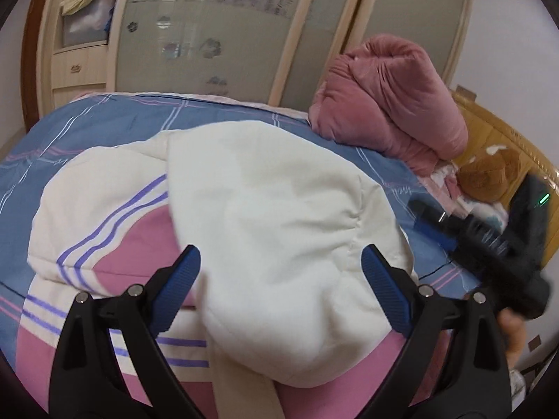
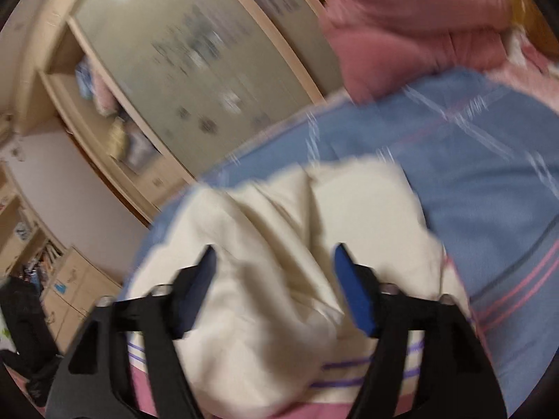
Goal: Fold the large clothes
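Observation:
A large cream padded garment (image 1: 279,192) with pink panels and purple stripes lies bunched on the blue bedspread (image 1: 104,122). My left gripper (image 1: 279,262) hovers just above its folded cream top, jaws wide open and nothing pinched between them. My right gripper (image 1: 429,220) shows blurred at the garment's right edge, held by a hand (image 1: 513,328). In the right wrist view, which is also blurred, the right gripper (image 2: 274,255) stands open over the wrinkled cream cloth (image 2: 279,209), and its blue pads (image 2: 353,293) do not press on the fabric.
A rolled pink quilt (image 1: 391,94) lies at the far right of the bed by the wooden headboard (image 1: 506,139), with a brown plush toy (image 1: 485,174) beside it. A wardrobe with sliding doors (image 1: 209,35) stands behind the bed. Shelves and drawers (image 2: 70,279) line the left wall.

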A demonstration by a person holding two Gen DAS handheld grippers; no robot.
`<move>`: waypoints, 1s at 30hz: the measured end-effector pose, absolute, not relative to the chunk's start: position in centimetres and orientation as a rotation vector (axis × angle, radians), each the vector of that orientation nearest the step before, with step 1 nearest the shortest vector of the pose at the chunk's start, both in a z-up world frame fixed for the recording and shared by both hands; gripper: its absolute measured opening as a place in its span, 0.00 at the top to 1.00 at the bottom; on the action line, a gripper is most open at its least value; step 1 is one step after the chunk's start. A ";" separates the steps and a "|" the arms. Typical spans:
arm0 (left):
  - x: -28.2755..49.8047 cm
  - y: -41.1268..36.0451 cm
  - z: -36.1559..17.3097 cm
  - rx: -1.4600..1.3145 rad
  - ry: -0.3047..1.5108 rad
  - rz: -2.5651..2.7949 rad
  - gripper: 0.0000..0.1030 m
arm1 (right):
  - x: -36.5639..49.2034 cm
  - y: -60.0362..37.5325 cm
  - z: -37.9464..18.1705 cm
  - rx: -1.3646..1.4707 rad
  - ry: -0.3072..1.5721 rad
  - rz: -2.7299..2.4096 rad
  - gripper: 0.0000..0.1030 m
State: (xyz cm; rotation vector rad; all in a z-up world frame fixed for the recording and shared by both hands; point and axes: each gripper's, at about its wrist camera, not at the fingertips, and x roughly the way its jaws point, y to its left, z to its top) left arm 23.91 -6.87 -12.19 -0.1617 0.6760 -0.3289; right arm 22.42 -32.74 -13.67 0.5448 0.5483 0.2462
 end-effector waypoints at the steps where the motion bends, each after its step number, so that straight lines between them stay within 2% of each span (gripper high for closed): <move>1: 24.1 -7.2 -12.5 -0.154 0.687 -0.331 0.11 | 22.4 -32.6 -12.8 0.538 0.522 0.269 0.48; 3: 24.4 -7.8 -13.7 -0.142 0.727 -0.352 0.14 | 23.2 -32.1 -11.8 0.537 0.516 0.326 0.54; 7: 25.8 -8.7 -17.4 -0.117 0.862 -0.364 0.17 | 26.5 -29.2 -11.3 0.462 0.648 0.491 0.55; 11: 26.4 -8.1 -19.2 -0.119 0.901 -0.341 0.17 | 30.1 -26.6 -14.3 0.333 0.790 0.420 0.55; 15: 26.5 -8.2 -19.9 -0.102 0.924 -0.358 0.17 | 32.8 -28.1 -19.2 0.410 0.887 0.337 0.59; 22: 26.9 -7.9 -20.7 -0.106 0.940 -0.363 0.17 | 31.7 -26.9 -20.9 0.301 0.844 0.292 0.59; 30: 26.2 -7.5 -21.2 -0.087 0.958 -0.367 0.17 | 29.9 -27.7 -21.7 0.303 0.849 0.306 0.59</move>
